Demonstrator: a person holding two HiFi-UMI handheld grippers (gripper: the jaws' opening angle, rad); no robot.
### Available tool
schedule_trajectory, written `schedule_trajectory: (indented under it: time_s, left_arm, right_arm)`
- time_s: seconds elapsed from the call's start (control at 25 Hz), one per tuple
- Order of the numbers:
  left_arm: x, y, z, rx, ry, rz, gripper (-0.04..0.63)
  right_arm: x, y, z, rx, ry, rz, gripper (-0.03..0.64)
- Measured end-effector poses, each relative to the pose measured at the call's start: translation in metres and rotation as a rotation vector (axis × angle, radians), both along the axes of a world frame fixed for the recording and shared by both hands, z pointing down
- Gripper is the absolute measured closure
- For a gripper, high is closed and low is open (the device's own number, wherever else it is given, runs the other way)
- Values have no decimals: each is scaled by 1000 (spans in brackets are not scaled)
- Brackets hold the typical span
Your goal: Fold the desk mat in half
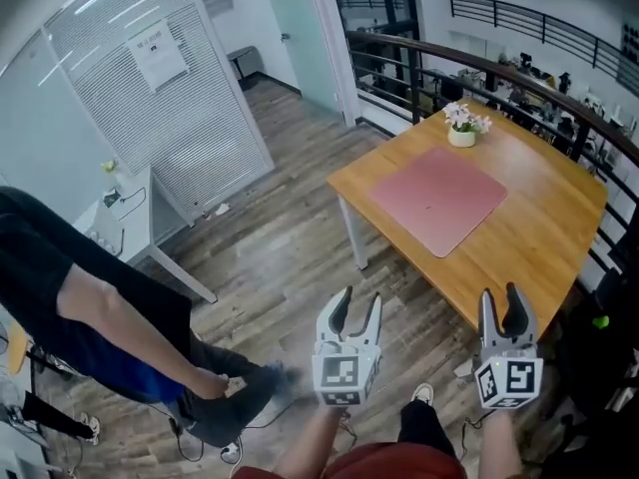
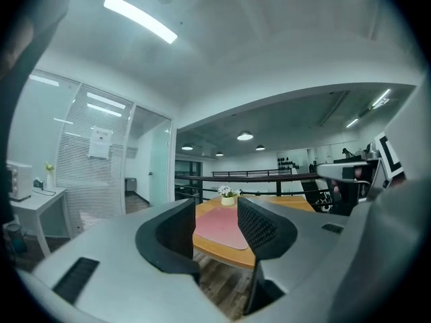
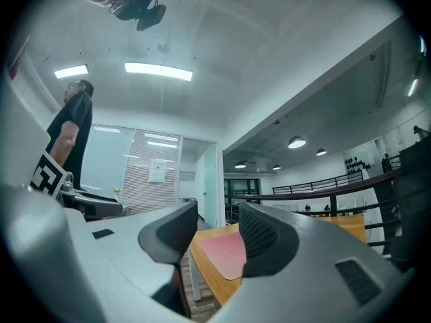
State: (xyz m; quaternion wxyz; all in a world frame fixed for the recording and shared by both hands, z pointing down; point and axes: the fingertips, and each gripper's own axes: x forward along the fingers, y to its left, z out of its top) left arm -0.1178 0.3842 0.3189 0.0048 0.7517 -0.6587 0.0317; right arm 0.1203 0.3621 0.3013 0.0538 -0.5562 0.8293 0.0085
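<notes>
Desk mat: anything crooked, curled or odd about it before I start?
Nothing stands out. The desk mat lies flat and unfolded on the table, and the flower pot stands upright beside its far corner.

Flower pot [image 1: 461, 130] beside mat's [image 1: 437, 200] far corner — near side free.

The mat [image 1: 436, 198] is plain dusty pink on a honey-orange wood-grain desk [image 1: 544, 242] with white legs. The floor [image 1: 270, 257] is grey-brown planking. The left gripper [image 1: 360, 297] and right gripper [image 1: 500, 293] are grey with black-and-white marker squares.
</notes>
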Motion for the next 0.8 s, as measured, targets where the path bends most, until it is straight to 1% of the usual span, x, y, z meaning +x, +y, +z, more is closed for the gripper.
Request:
schedule_trajectory:
  time_s: [0.28,0.44,0.6,0.8]
  left_arm:
    - [35,-77,-8,-12,-10,-3,385]
    - [60,-119,-7,-23,-28,3,385]
    - [83,-151,-7,-17,-32,2,385]
    - [107,-185,-3,-23,-35,19,385]
  right_arm:
    - [32,-77,-2,-10,-21,-13,410]
    - [57,-118,-7,8,-26,-24,408]
    - [81,-152,-6,10,-28,-17,408]
    - [100,-188,-5,20,-23,-17,408]
